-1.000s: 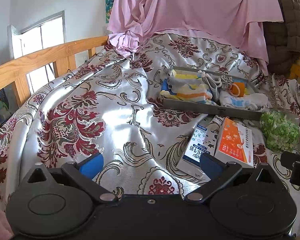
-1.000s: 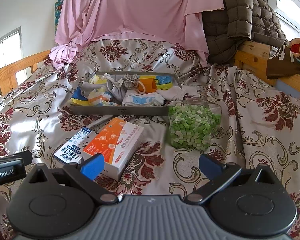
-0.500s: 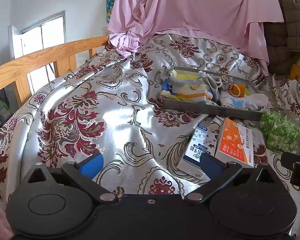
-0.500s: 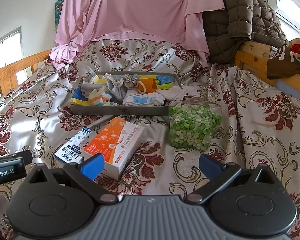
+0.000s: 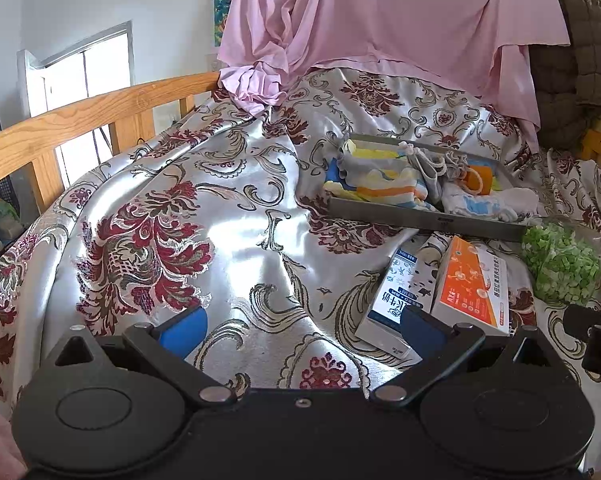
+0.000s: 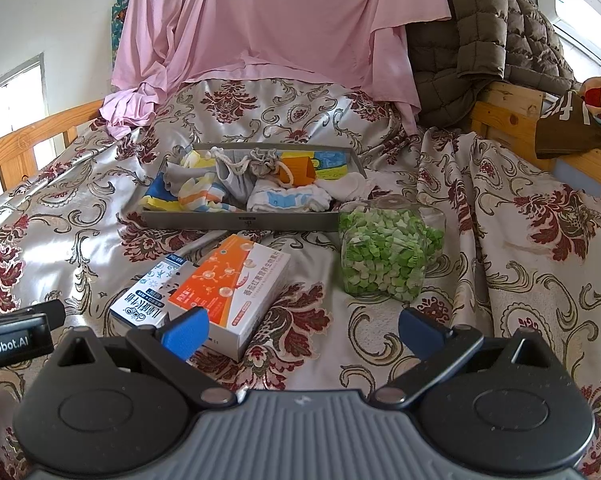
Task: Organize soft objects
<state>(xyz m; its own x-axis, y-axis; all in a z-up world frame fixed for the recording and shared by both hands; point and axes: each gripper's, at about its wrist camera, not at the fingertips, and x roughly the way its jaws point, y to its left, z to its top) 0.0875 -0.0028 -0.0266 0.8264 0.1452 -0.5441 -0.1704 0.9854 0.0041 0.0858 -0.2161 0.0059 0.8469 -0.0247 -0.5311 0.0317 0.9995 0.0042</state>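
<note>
A grey tray [image 6: 236,222] lies on the bed, filled with soft items: striped cloths [image 6: 198,196], a grey drawstring pouch [image 6: 236,178], an orange pouch [image 6: 298,170] and a white-and-blue cloth [image 6: 284,200]. The tray also shows in the left wrist view [image 5: 424,222]. A white cloth [image 6: 350,188] hangs over its right end. My left gripper [image 5: 300,326] is open and empty, low over the bedspread, well short of the tray. My right gripper [image 6: 300,328] is open and empty, just behind the boxes.
An orange-and-white box [image 6: 236,288] and a blue-and-white box [image 6: 152,298] lie in front of the tray. A clear jar of green pieces [image 6: 384,256] stands to their right. Wooden bed rails [image 5: 80,120] run along the left. Pink sheet [image 6: 268,28] and brown quilt [image 6: 484,36] hang behind.
</note>
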